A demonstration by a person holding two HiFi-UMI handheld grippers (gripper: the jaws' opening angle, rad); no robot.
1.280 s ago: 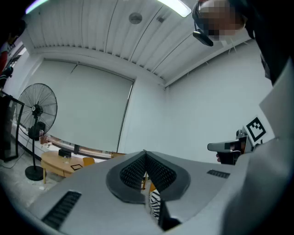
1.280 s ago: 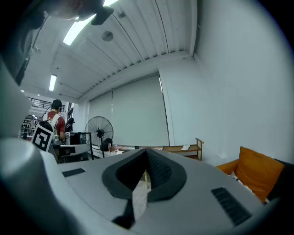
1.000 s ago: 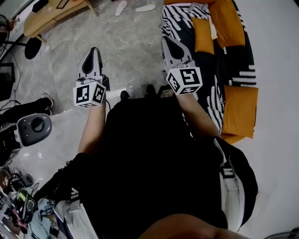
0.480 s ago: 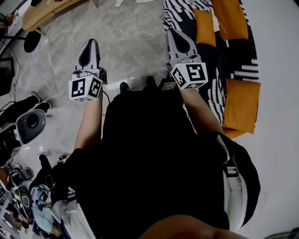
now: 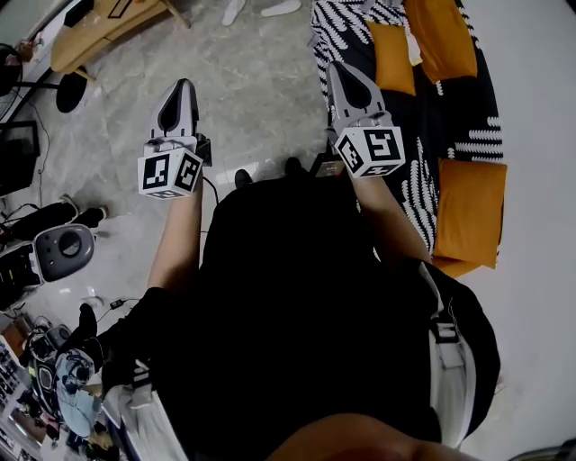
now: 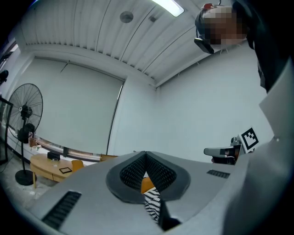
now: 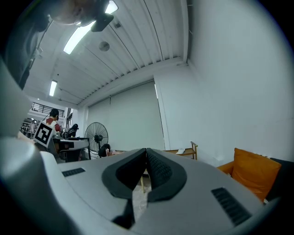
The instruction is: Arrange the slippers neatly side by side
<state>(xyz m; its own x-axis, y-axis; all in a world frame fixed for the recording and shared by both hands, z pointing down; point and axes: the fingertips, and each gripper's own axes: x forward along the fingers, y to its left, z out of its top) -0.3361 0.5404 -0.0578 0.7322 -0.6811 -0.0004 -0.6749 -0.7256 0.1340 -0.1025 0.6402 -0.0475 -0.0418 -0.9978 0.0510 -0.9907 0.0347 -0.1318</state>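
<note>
At the top edge of the head view, on the grey floor [image 5: 261, 99], lie a white slipper [image 5: 232, 12] and a second slipper [image 5: 281, 8]. They are apart from each other and do not lie in the same direction, and the edge of the frame cuts both. Just to their right begins the sofa [image 5: 416, 185] with its black and white patterned cover and the orange cushions [image 5: 468, 212].

You hold both grippers in front of your body, well apart from the slippers and pointing about level. Your left gripper [image 5: 183, 84] is above the bare floor. Its jaws are closed tip to tip and nothing is between them; this shows clearly in the left gripper view [image 6: 146, 154]. Your right gripper [image 5: 335, 68] is above the near edge of the sofa. Its jaws are also pressed together and empty [image 7: 146, 150].

Further to the left stands a wooden table [image 5: 99, 31], and a standing fan [image 6: 25, 114] shows in the left gripper view. A grey round device [image 5: 67, 248] rests on the floor near your left arm.
</note>
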